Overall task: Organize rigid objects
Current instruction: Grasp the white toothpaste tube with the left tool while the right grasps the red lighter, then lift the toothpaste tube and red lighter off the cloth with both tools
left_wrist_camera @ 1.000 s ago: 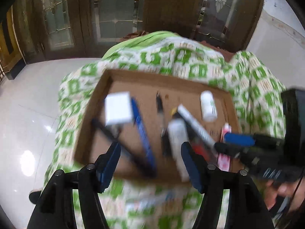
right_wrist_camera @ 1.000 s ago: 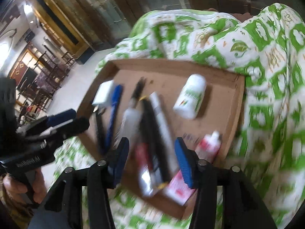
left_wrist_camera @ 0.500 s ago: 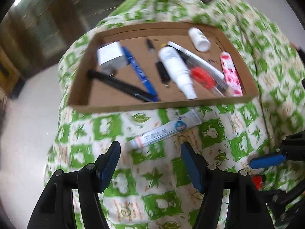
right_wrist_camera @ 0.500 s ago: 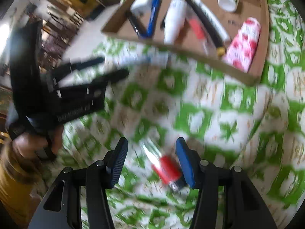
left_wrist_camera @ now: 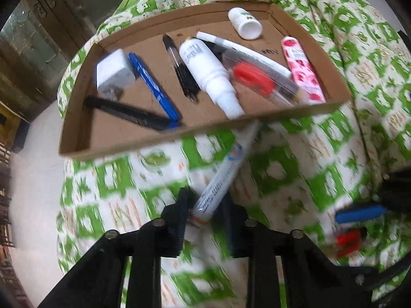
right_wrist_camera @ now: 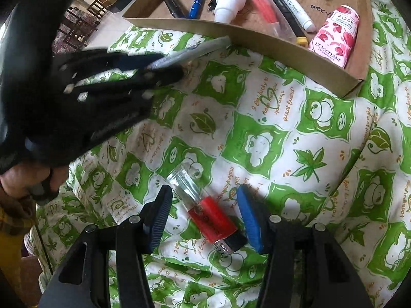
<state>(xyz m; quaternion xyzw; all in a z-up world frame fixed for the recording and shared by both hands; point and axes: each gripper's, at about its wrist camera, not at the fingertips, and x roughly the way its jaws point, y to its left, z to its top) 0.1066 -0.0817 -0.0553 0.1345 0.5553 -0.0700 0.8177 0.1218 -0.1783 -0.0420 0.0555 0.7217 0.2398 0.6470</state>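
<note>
A shallow cardboard tray (left_wrist_camera: pixel 77 143) (right_wrist_camera: pixel 282 46) lies on a green and white patterned cloth and holds pens, markers, a white charger, white bottles and a pink rose tube (right_wrist_camera: pixel 336 36). My left gripper (left_wrist_camera: pixel 205 205) is shut on the lower end of a white toothpaste tube (left_wrist_camera: pixel 226 174), which slants up to the tray's front wall; it also shows in the right wrist view (right_wrist_camera: pixel 164 69). My right gripper (right_wrist_camera: pixel 205 202) is open, its fingers on either side of a clear and red lighter (right_wrist_camera: pixel 205 210) lying on the cloth.
The cloth (right_wrist_camera: pixel 282 141) covers a rounded, soft surface that falls away at the left to a pale tiled floor (left_wrist_camera: pixel 30 179). Dark wooden doors (left_wrist_camera: pixel 33 38) stand behind. My right gripper shows at the left wrist view's right edge (left_wrist_camera: pixel 359 215).
Both grippers dropped from over the tray to the cloth in front of it. The left one closed on the toothpaste tube. The right one came down around the lighter.
</note>
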